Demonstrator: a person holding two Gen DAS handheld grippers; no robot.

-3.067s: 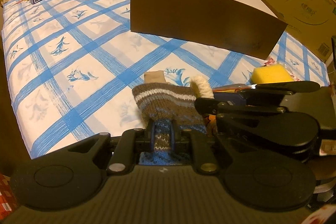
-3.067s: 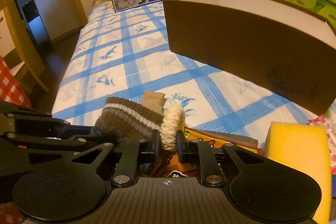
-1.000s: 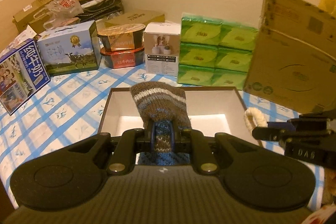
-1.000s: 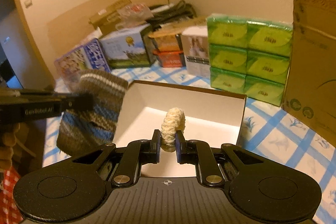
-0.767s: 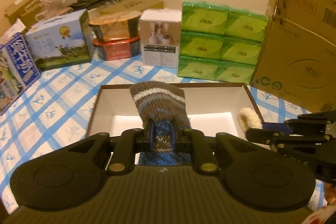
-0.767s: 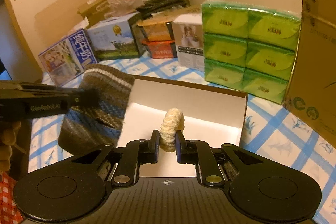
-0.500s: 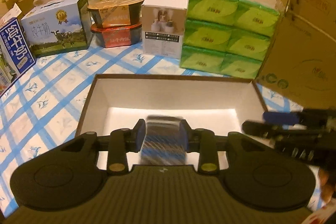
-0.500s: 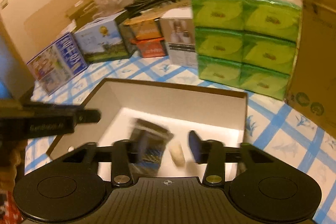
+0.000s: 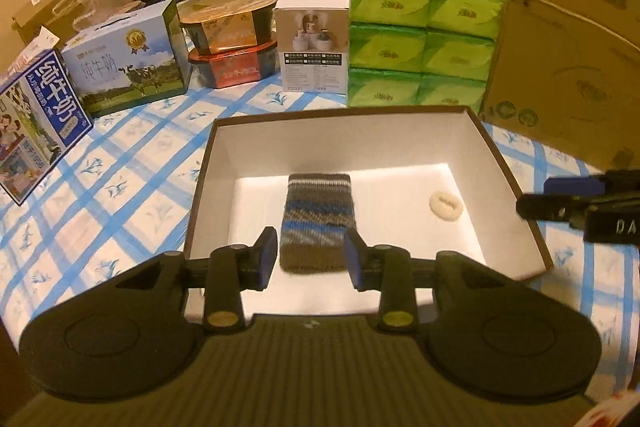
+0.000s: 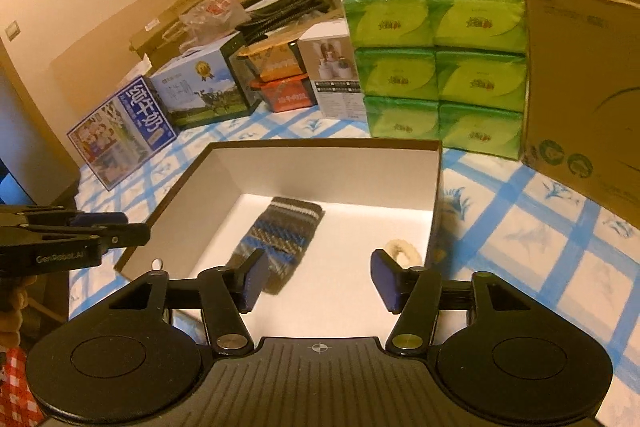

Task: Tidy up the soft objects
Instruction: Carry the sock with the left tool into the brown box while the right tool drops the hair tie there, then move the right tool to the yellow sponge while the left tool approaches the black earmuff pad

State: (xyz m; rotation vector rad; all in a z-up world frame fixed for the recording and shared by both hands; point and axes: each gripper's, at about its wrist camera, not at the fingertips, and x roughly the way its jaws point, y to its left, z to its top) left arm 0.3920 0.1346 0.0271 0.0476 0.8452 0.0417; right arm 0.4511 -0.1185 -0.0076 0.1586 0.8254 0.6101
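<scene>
A brown box with white inside [image 9: 202,183] [image 10: 320,145] stands open on the checked bedsheet. On its floor lies a striped brown-and-blue knitted piece [image 9: 318,213] [image 10: 280,235], flat. To its right rests a cream fluffy scrunchie [image 9: 446,206] [image 10: 402,251], near the right wall. My left gripper [image 9: 310,258] hovers over the near edge of the box, open, nothing between its pads. My right gripper [image 10: 318,281] is also above the box; its jaws are opening and empty. Each gripper shows at the side of the other's view.
Behind the box stand milk cartons [image 9: 124,61], stacked food tubs [image 9: 232,55], a white product box [image 9: 312,43] and green tissue packs [image 9: 420,39] [image 10: 436,67]. A tall cardboard carton [image 9: 568,39] rises at the right. Blue-checked sheet [image 9: 120,167] surrounds the box.
Both grippers opened and let go: the knitted piece and the scrunchie dropped from the jaws onto the box floor. Both grippers sank a little toward the box.
</scene>
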